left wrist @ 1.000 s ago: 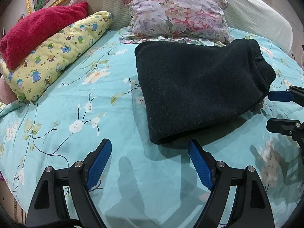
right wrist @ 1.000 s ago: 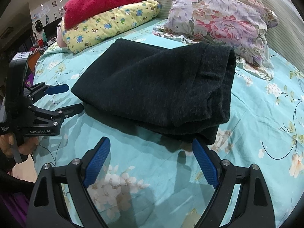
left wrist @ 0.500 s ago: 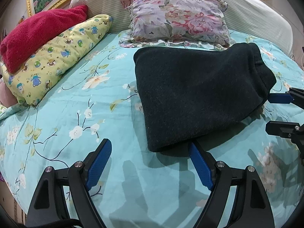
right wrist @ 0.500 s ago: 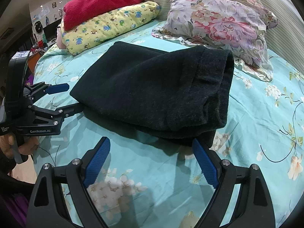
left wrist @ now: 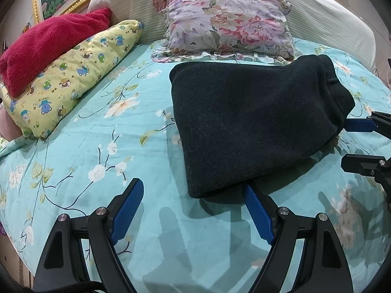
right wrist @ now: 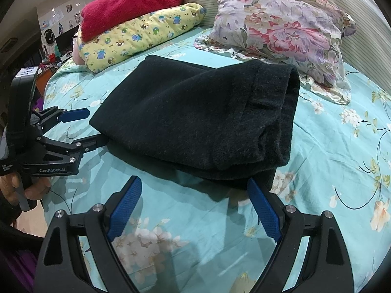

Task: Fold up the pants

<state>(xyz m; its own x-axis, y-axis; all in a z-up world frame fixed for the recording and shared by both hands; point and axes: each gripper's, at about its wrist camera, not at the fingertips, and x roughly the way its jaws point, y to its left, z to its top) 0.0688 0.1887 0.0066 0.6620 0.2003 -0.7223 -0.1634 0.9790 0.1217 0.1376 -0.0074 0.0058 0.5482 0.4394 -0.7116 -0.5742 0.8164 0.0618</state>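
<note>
The folded black pants (left wrist: 254, 122) lie on the floral bed sheet (left wrist: 97, 146), hiding their own lower layers and the edge of the flowered pillow (left wrist: 227, 22) behind. The left hand-held gripper (left wrist: 193, 200) stands wide open, empty, at the pants' near corner. The right hand-held gripper (right wrist: 195, 200) likewise gapes empty just before the near hem, its right pad's tip close against the cloth.

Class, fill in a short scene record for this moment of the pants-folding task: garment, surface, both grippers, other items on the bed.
garment: dark pants, folded into a bundle
surface: teal floral bedsheet
left gripper: jaws open, holding nothing
right gripper: jaws open, holding nothing
other items: floral pillow, yellow cartoon pillow, red blanket
</note>
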